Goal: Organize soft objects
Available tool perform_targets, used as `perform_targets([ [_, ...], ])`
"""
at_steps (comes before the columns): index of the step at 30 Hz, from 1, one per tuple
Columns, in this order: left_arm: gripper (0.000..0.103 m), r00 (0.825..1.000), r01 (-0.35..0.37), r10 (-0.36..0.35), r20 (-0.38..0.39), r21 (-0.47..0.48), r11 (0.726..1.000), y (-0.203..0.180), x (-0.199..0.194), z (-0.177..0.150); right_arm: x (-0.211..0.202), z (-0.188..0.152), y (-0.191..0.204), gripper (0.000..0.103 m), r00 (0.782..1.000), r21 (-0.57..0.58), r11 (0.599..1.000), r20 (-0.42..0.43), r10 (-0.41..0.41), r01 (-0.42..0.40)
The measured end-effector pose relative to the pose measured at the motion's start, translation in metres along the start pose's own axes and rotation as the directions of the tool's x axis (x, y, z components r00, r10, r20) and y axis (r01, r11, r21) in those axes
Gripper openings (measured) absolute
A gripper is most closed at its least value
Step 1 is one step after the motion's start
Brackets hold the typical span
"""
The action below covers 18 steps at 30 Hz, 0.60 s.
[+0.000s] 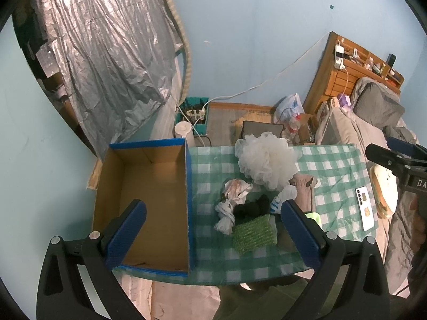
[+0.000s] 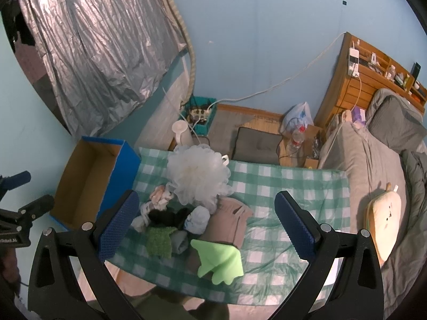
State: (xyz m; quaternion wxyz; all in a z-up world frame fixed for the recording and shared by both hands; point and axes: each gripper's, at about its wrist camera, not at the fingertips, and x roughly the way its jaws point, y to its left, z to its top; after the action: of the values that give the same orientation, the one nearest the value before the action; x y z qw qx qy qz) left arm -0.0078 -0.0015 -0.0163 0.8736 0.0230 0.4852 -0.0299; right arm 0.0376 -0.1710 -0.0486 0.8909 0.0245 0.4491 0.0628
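Both grippers hang above a desk [image 2: 293, 186] covered in a green-and-white checked cloth, and both have their jaws spread wide with nothing between them. In the left wrist view the left gripper [image 1: 213, 229] fills the bottom of the frame, one blue pad over the open cardboard box [image 1: 149, 202] at centre left and the other over the pile of soft things at centre. The box has blue outer walls and a bare brown inside. The right gripper [image 2: 208, 224] frames the same pile from the lower part of its own view; in the left wrist view it shows only as a dark shape at the right edge. The pile sits just right of the box: a big white mesh bath pouf [image 1: 267, 160] at the far side, and nearer, touching one another, a crumpled whitish cloth with reddish marks [image 1: 237, 189], a knotted white plastic bag [image 1: 225, 217], a black fabric bundle [image 1: 252, 208], a white sock with blue stripes [image 1: 283, 197], a green knitted scrubber [image 1: 253, 234] and a folded beige-pink cloth [image 2: 232, 224]. A light green cloth [image 2: 218, 258] lies at the near edge of the pile in the lower middle of the right wrist view. A white phone [image 1: 364, 209] lies at the right end of the desk, and a cream plush cushion [image 2: 384, 218] rests on the grey bed [image 2: 373, 165] beside it.
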Motion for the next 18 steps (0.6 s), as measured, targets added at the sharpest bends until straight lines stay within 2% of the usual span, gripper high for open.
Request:
perform_targets([
  [18,0.102,1.0,0.028,-0.028,-0.008,-0.006,1.0,-0.0024,0.0035,0.0063,0.0017,0.0009,0.0008,0.101,1.0,-0.004,1.0,-0.012,-0.001,0.001],
])
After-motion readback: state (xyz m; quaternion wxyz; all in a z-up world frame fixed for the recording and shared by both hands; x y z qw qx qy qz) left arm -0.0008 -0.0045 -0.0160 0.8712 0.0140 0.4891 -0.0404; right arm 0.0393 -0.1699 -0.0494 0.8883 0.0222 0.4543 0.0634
